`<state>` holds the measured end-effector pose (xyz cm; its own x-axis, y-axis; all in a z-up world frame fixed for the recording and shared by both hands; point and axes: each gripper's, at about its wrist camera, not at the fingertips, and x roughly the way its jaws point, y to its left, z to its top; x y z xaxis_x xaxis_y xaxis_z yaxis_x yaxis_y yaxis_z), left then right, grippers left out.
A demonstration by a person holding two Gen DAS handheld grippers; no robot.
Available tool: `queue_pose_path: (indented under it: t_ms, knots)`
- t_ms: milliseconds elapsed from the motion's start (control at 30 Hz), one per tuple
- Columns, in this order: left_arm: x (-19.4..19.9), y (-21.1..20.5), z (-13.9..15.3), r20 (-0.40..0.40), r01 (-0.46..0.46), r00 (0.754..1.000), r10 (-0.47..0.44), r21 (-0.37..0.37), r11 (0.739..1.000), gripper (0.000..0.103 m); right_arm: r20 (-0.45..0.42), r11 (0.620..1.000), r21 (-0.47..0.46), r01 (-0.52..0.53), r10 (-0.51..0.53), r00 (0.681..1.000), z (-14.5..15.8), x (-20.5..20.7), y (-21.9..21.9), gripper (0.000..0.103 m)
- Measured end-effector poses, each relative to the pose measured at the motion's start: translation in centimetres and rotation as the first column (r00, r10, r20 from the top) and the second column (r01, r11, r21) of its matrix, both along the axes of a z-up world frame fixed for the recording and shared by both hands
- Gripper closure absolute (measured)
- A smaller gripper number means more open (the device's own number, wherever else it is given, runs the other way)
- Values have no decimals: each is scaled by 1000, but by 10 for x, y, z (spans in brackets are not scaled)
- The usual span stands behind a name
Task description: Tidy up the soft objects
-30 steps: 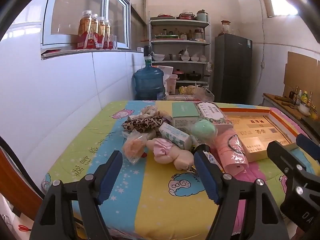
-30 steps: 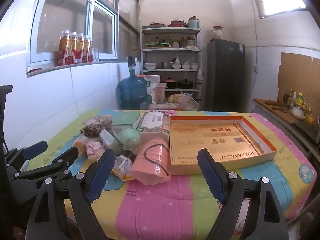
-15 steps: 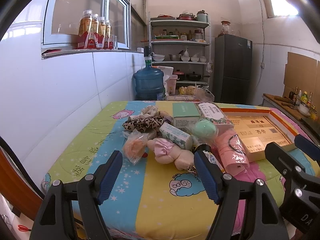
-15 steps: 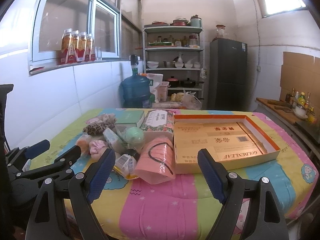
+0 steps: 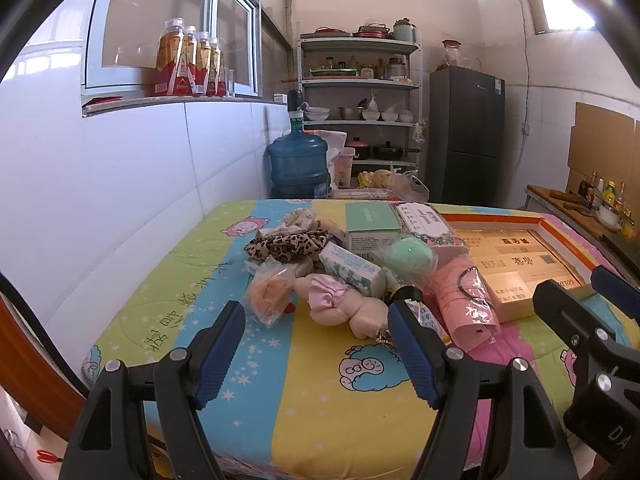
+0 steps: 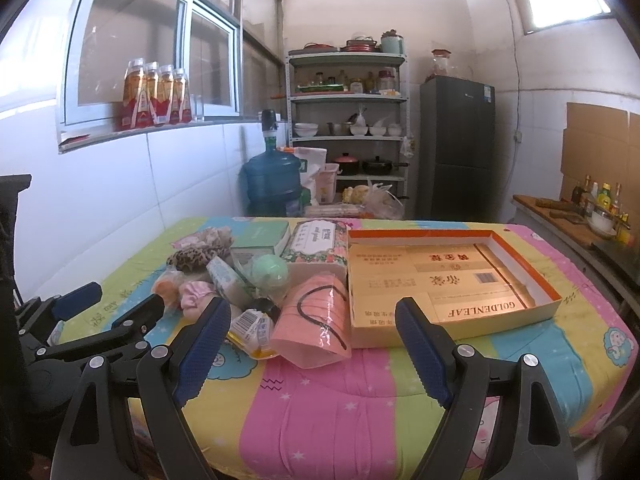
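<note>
Soft objects [image 5: 352,268] lie in a heap on the colourful table [image 5: 320,384], left of the open cardboard box [image 6: 444,280]. Left gripper [image 5: 316,350] hovers level near the table's front edge, fingers wide and empty. Right gripper [image 6: 312,350] hovers likewise, wide and empty. Only the right view shows the whole box; the left view shows the plush toy [image 5: 340,306] clearly.

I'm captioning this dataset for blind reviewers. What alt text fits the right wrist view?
An open right tool hovers empty at the near edge of a colourful bedsheet, facing a pile of soft items beside an open orange-rimmed box. The left tool shows at far left.
</note>
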<state>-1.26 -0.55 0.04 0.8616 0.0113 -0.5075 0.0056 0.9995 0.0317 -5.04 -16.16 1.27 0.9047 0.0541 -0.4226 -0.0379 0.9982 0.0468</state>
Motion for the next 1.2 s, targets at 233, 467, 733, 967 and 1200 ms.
queue_pose_path:
  t_ms: [233, 467, 733, 967, 1200]
  knots:
    - [0, -1, -1, -3, 1, 1000, -1, -4, 1000, 29, -1, 1000, 1, -3, 3, 1000, 0, 0, 0, 18]
    - [1, -3, -3, -5, 5, 1000, -5, -6, 1000, 29, -9, 1000, 3, -12, 12, 1000, -2, 1, 0, 18]
    - [1, -3, -3, -8, 5, 1000, -6, -9, 1000, 29, -11, 1000, 5, -13, 13, 1000, -2, 1, 1, 18]
    - [1, -3, -4, -8, 4, 1000, -4, -12, 1000, 29, -11, 1000, 5, -14, 14, 1000, -2, 2, 1, 18]
    - [3, 0, -8, -18, 4, 1000, -4, -17, 1000, 29, -22, 1000, 12, -23, 23, 999, -4, 2, 1, 18]
